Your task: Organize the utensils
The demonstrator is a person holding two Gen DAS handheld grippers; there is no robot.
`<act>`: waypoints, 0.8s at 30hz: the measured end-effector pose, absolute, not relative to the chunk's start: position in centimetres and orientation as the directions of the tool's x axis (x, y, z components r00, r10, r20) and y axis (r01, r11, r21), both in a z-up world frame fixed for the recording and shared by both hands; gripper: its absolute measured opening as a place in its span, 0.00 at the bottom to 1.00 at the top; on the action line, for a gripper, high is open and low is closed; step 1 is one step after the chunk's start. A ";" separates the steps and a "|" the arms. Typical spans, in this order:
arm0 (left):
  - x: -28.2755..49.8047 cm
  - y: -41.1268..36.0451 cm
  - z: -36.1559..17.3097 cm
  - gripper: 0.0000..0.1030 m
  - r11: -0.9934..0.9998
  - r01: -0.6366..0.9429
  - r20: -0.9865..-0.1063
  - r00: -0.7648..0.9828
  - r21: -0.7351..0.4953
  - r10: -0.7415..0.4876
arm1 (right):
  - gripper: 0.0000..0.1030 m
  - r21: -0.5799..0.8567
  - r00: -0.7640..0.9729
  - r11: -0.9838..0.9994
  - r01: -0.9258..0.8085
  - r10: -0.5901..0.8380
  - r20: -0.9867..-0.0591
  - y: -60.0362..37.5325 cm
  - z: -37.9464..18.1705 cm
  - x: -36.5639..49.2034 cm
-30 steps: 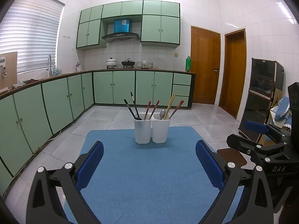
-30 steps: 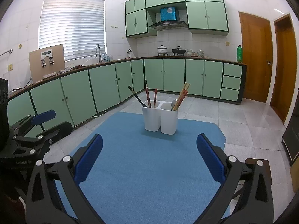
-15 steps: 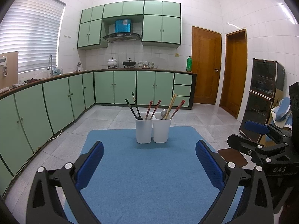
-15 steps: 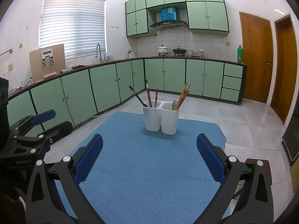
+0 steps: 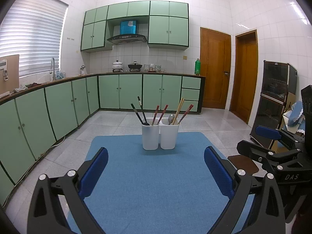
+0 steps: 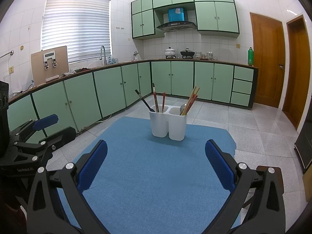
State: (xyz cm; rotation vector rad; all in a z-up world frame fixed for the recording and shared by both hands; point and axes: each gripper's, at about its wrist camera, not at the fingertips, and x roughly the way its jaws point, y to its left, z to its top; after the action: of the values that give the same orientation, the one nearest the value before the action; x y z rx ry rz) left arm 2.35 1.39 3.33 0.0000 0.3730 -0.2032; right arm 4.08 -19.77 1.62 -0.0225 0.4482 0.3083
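A white two-compartment utensil holder (image 5: 159, 136) stands at the far end of the blue mat (image 5: 156, 185); it also shows in the right wrist view (image 6: 167, 125). Its left compartment holds black chopsticks (image 5: 139, 113) and red chopsticks (image 5: 159, 114). Its right compartment holds a metal spoon (image 5: 171, 118), wooden chopsticks (image 5: 179, 108) and a red chopstick. My left gripper (image 5: 156, 172) is open and empty over the near mat. My right gripper (image 6: 156, 167) is open and empty too, and shows at the right of the left wrist view (image 5: 273, 142).
The mat (image 6: 156, 175) lies on a table above a grey tiled floor. Green cabinets (image 5: 58, 107) run along the left and back walls. Two wooden doors (image 5: 214, 70) and a dark cabinet (image 5: 275, 101) stand on the right. A brown stool (image 5: 243, 163) is beside the mat.
Both grippers stay open and nearly still. The left wrist view has drifted very slightly, so the holder sits a touch lower and more to the right.
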 end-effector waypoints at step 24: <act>2.3 1.6 3.2 0.94 0.980 0.197 -0.367 0.909 -0.034 -0.196 | 0.95 0.049 0.855 0.953 -0.298 0.290 -0.430 -19.7 1.4 4.0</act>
State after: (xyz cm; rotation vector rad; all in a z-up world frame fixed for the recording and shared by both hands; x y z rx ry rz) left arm 2.32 1.59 3.17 0.0034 0.3777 -0.2030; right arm 3.99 -19.72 1.36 -0.0197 0.4489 0.3090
